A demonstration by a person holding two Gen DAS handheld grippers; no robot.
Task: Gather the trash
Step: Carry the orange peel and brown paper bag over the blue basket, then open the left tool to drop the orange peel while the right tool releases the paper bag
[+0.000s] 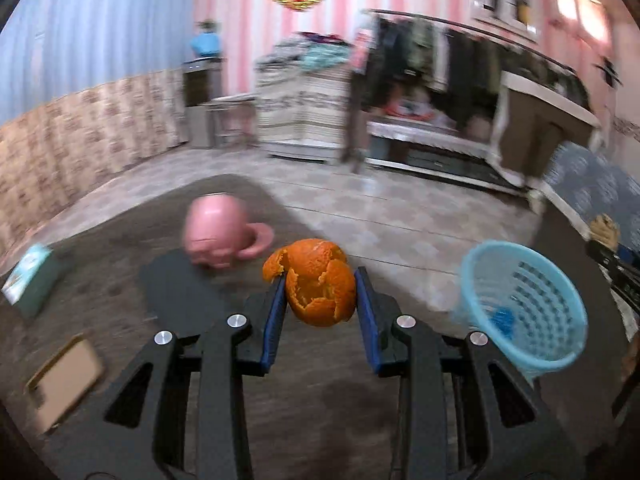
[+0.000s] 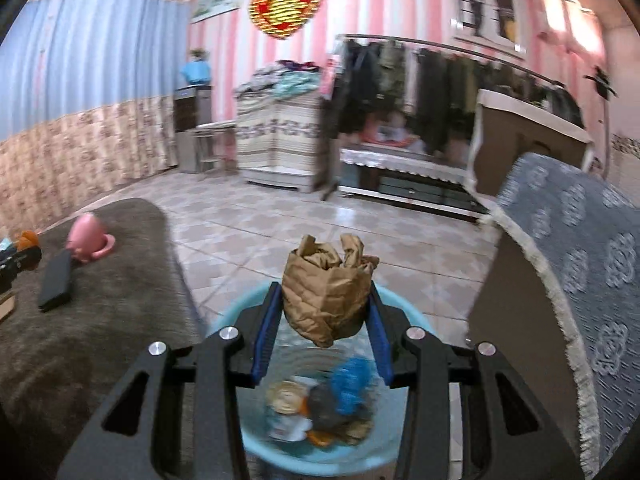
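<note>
Orange peel (image 1: 320, 284) sits clamped between left fingers (image 1: 276, 312); right fingers (image 2: 266, 332) clamp crumpled brown paper (image 2: 326, 292) above basket (image 2: 394, 300).

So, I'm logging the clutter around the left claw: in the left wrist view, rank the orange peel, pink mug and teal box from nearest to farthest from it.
1. Orange peel: gripped in the left claw.
2. Pink mug: just beyond, left.
3. Teal box: far left edge.
</note>
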